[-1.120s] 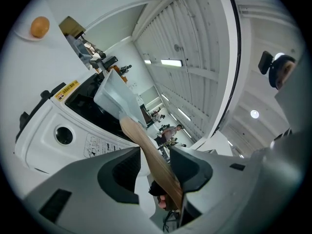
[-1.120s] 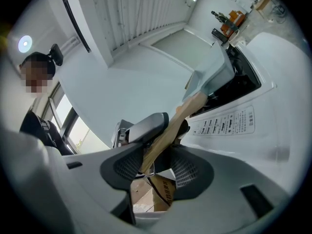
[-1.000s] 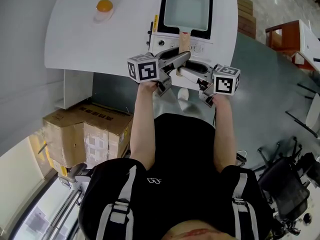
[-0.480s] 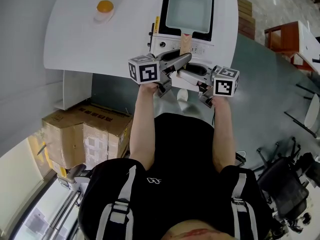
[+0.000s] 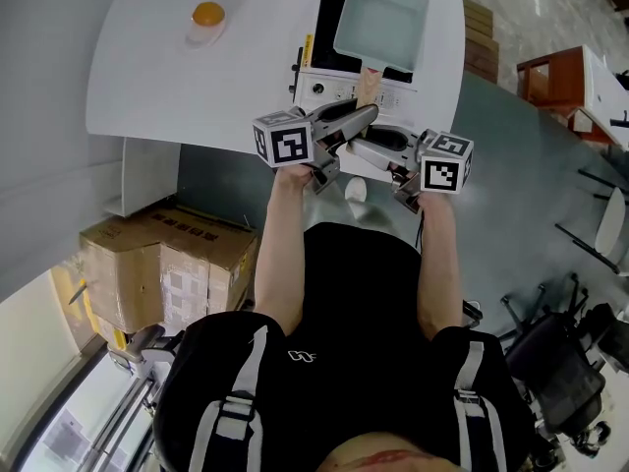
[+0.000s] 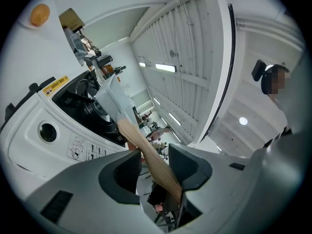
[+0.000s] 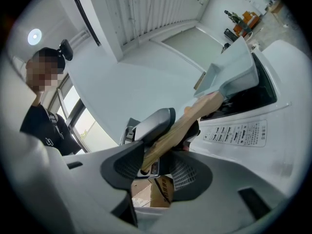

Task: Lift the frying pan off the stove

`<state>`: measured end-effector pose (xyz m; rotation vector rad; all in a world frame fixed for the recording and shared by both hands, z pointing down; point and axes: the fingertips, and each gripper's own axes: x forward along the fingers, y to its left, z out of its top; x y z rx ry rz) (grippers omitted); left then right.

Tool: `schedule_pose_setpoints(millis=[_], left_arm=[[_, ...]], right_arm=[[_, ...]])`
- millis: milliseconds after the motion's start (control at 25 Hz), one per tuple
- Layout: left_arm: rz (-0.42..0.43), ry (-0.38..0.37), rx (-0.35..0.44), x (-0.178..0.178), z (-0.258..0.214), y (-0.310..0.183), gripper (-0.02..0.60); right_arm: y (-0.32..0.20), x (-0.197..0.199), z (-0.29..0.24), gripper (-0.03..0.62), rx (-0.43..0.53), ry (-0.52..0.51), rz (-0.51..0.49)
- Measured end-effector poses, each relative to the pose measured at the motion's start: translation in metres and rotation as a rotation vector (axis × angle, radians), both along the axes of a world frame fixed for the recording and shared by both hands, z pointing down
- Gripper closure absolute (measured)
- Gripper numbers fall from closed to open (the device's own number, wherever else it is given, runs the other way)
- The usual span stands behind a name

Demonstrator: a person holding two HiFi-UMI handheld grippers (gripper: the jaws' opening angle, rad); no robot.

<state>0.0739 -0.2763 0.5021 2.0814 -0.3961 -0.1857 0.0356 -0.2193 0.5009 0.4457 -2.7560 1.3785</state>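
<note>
- Pale blue-green frying pan (image 5: pixel 381 18), rectangular, 1 piece: hangs tilted over the black top of the stove (image 5: pixel 329 88), its near end raised clear of it. Whether the far edge touches the stove cannot be told.
- Light wooden handle (image 5: pixel 368 87), flat: runs from the pan's near wall out over the stove's front panel (image 6: pixel 83 145) toward the person (image 5: pixel 344 293).
- White stove body with 1 burner (image 6: pixel 90 106): stands at the near edge of the table (image 5: pixel 177 77).
- Grey left gripper (image 6: pixel 155 155) with marker cube (image 5: pixel 283 138): jaws wide, have just been closing, and pinch the handle, which crosses the gap slantwise and touches both pads.
- Grey right gripper (image 7: pixel 163 155) with its own marker cube (image 5: pixel 447 160): jaws stand apart. The handle's tip lies between them against 1 pad, and the other pad is clear of it.
- White table, rounded outline.
- Bright orange round item (image 5: pixel 206 13) on a small pale dish (image 5: pixel 197 33): on the table, well apart from the stove.
- Brown cardboard boxes (image 5: pixel 167 264): on the floor (image 5: pixel 511 146) below the table's left side.
</note>
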Motion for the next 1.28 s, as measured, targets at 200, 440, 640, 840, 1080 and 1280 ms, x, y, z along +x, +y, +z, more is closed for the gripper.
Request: schedule_pose_setpoints(millis=[200,440,640,840,1080,1280], left_arm=[[-0.016,0.047,0.024,0.005,-0.014,0.003,0.397],[-0.033,0.082,0.075,0.007,-0.039,0.005,0.397],[-0.054,0.066,0.128,0.007,-0.063,0.007,0.397],[-0.068,0.066,0.175,0.002,-0.083,0.013,0.396],[-0.072,0.054,0.210,-0.006,-0.096,0.020,0.396],[-0.072,0.045,0.206,-0.007,-0.096,0.021,0.394]], right_arm=[[0.003,0.007,-0.012,0.422,0.036,0.027,-0.014],[0.006,0.010,-0.032,0.422,0.090,0.054,-0.034],[0.008,0.012,-0.052,0.422,0.135,0.053,-0.049],[0.014,0.007,-0.071,0.422,0.178,0.035,-0.065],[0.021,0.000,-0.080,0.422,0.208,0.032,-0.096],[0.022,-0.001,-0.080,0.422,0.203,0.023,-0.104]])
